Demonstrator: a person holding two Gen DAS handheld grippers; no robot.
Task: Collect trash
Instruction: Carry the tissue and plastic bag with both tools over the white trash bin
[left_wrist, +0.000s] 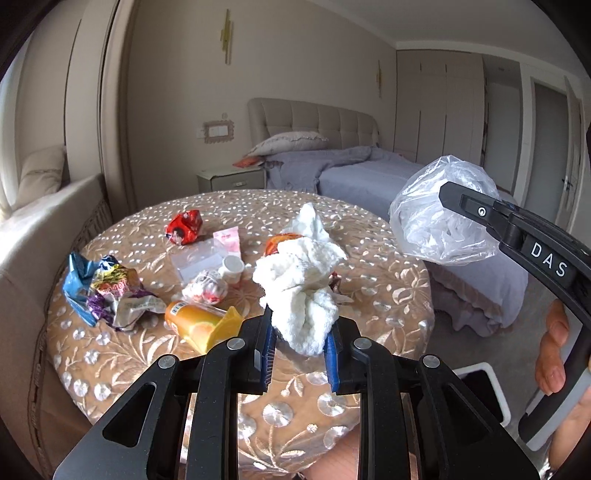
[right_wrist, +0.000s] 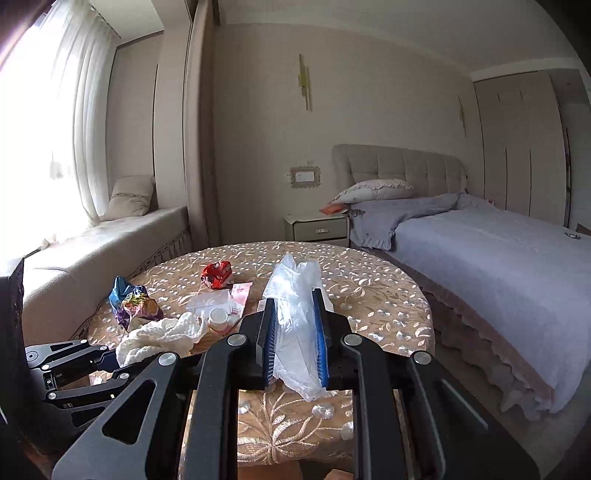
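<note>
My left gripper (left_wrist: 300, 325) is shut on a crumpled white tissue wad (left_wrist: 301, 280) and holds it above the round table (left_wrist: 388, 291). My right gripper (right_wrist: 295, 317) is shut on a clear plastic bag (right_wrist: 295, 314), held above the table's right side; the bag also shows in the left wrist view (left_wrist: 439, 218). Trash lies on the table: an orange bottle (left_wrist: 199, 325), a blue and purple snack wrapper (left_wrist: 107, 291), a red wrapper (left_wrist: 184, 227), a pink packet (left_wrist: 229, 240), a clear sheet (left_wrist: 197, 260), a small white cup (left_wrist: 232, 267).
A bed with a grey cover (right_wrist: 498, 251) stands right of the table. A nightstand (right_wrist: 317, 229) is behind it. A window bench (right_wrist: 110, 243) runs along the left. A white bin rim (left_wrist: 487, 387) sits on the floor at lower right.
</note>
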